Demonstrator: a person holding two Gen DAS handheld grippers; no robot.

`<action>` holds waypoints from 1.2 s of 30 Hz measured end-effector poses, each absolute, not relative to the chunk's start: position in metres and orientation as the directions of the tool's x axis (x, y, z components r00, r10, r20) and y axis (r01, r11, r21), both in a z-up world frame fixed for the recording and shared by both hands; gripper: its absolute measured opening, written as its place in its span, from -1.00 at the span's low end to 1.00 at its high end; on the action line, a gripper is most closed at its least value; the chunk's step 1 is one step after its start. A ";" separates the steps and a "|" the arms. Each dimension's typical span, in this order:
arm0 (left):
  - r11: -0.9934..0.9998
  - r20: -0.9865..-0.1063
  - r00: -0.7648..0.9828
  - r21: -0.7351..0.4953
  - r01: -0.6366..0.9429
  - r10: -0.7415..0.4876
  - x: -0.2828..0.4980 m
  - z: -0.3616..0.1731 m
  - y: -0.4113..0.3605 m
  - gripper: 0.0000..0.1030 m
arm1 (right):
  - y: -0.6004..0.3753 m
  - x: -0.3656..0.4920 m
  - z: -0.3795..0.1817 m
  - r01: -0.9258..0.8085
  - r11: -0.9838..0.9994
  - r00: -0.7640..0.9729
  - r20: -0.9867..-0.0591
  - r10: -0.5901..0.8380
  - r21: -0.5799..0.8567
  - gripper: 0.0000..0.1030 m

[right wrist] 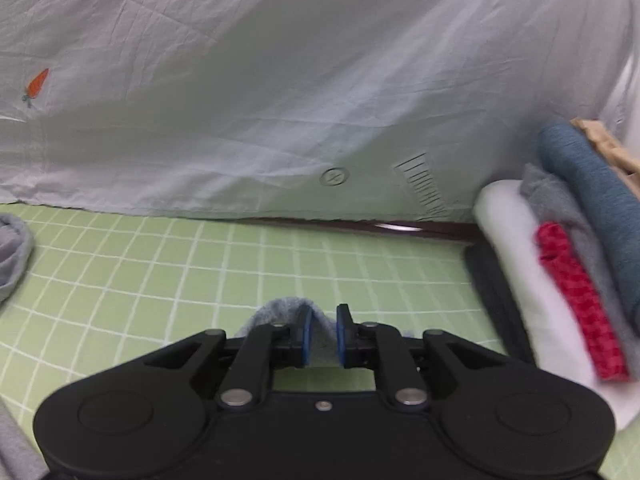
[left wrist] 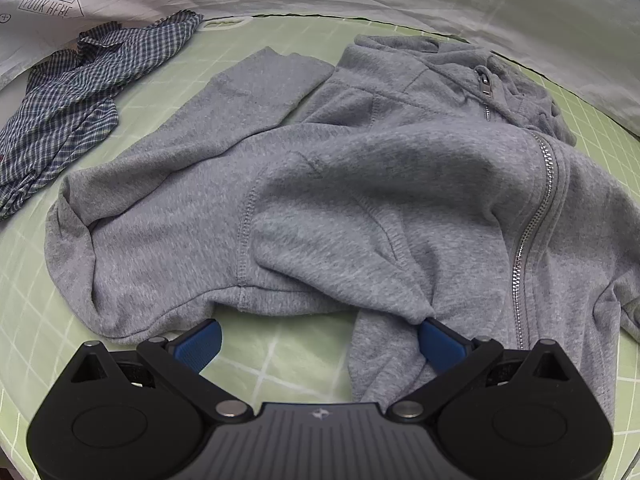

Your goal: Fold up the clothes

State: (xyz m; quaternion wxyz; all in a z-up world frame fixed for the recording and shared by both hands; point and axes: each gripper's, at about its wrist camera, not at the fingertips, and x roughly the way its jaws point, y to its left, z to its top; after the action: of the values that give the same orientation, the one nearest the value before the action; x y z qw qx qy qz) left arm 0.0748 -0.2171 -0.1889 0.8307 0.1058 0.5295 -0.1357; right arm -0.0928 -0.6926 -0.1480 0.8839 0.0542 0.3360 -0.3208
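Note:
A grey zip-up hoodie lies rumpled on the green grid mat, zipper to the right, one sleeve stretched toward the upper left. My left gripper is open at the hoodie's near hem; its right finger touches a fold of the fabric, its left finger is over bare mat. In the right wrist view my right gripper is nearly closed and pinches a piece of grey hoodie fabric above the mat. More grey fabric shows at the left edge.
A blue checked shirt lies crumpled at the mat's far left. A stack of folded clothes, white, red, grey and blue, stands at the right. A white sheet hangs behind the mat.

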 end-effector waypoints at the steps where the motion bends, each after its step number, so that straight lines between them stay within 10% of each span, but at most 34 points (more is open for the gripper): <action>1: 0.941 -0.909 0.401 0.031 0.337 -0.114 0.075 -0.189 -0.217 1.00 | -0.691 -0.091 -0.152 0.587 0.806 0.584 -0.651 -0.485 -0.074 -0.63; 21: 0.942 -0.914 0.390 0.025 0.335 -0.114 0.077 -0.190 -0.216 1.00 | -0.728 -0.117 -0.166 0.820 0.571 0.425 -0.706 -0.566 0.036 -0.18; 31: 0.945 -0.918 0.376 0.005 0.328 -0.125 0.079 -0.191 -0.213 1.00 | -0.682 -0.071 -0.143 0.472 0.878 0.700 -0.641 -0.315 0.083 -0.08; 36: 0.947 -0.919 0.371 -0.007 0.320 -0.132 0.079 -0.192 -0.212 1.00 | -0.694 -0.086 -0.152 0.560 0.817 0.673 -0.652 -0.349 0.140 -0.05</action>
State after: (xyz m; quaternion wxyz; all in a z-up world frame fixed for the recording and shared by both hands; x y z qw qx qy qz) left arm 0.0792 -0.2121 -0.1918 0.8235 0.0864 0.5436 -0.1373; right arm -0.0861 -0.6936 -0.1516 0.8993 0.1666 0.3156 -0.2528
